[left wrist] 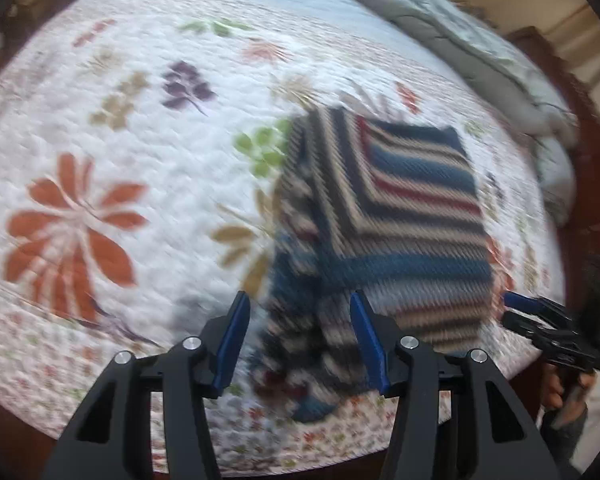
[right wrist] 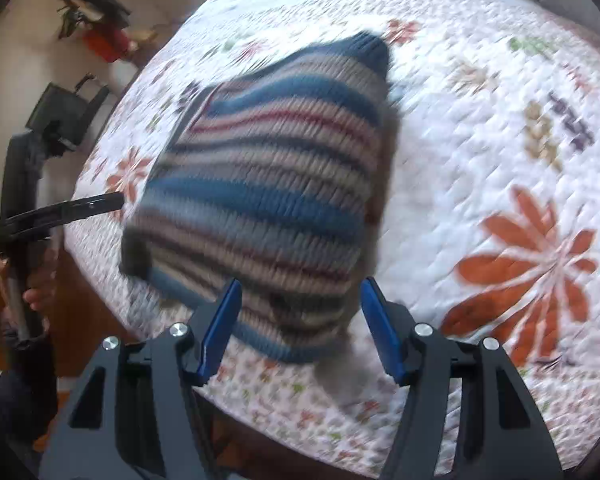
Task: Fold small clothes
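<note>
Floral quilt [left wrist: 140,184] under striped sweater [left wrist: 400,216]

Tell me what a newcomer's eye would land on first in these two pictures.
A striped knitted garment in blue, red and beige lies folded on the white floral quilt, near its front edge. The big orange flower print sits beside it. Both blue-padded grippers, left gripper and right gripper, hover open above the garment.

Two black plastic grippers, the left gripper [left wrist: 298,340] and the right gripper [right wrist: 300,330], each with blue-padded fingers [left wrist: 233,340] and silver screws; a dark sleeve [right wrist: 4,400] covers one arm.
</note>
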